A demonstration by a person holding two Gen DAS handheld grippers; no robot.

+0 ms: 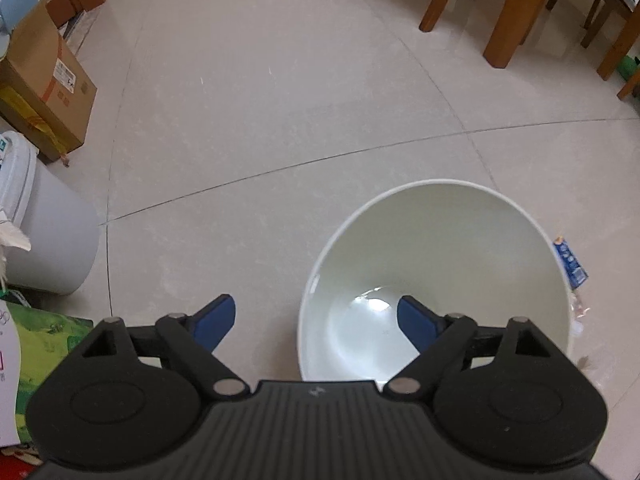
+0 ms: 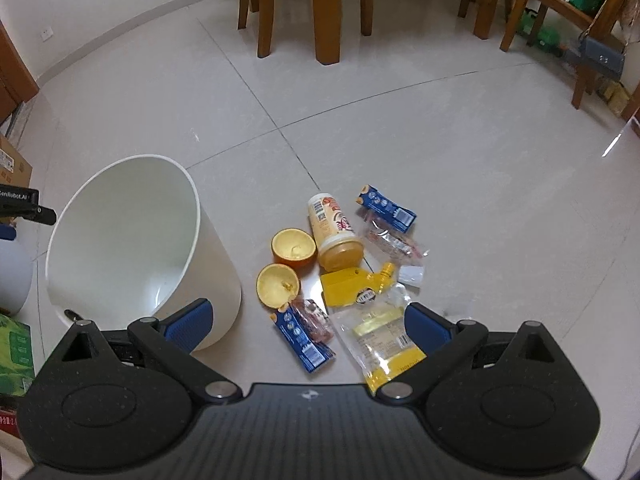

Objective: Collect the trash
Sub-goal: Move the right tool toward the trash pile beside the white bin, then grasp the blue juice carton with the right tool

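Trash point(image 2: 340, 276) lies at three o'clock of the white bin point(image 2: 132, 240); left gripper point(image 1: 316, 322) and right gripper point(image 2: 308, 322) both hang spread, grasping nothing.

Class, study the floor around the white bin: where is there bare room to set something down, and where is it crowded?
Bare tile stretches from the white bin and the litter up to the wooden table legs, and right of the litter. It is crowded beside the bin: orange halves, a lying cup, blue wrappers and a yellow pouch lie closely packed.
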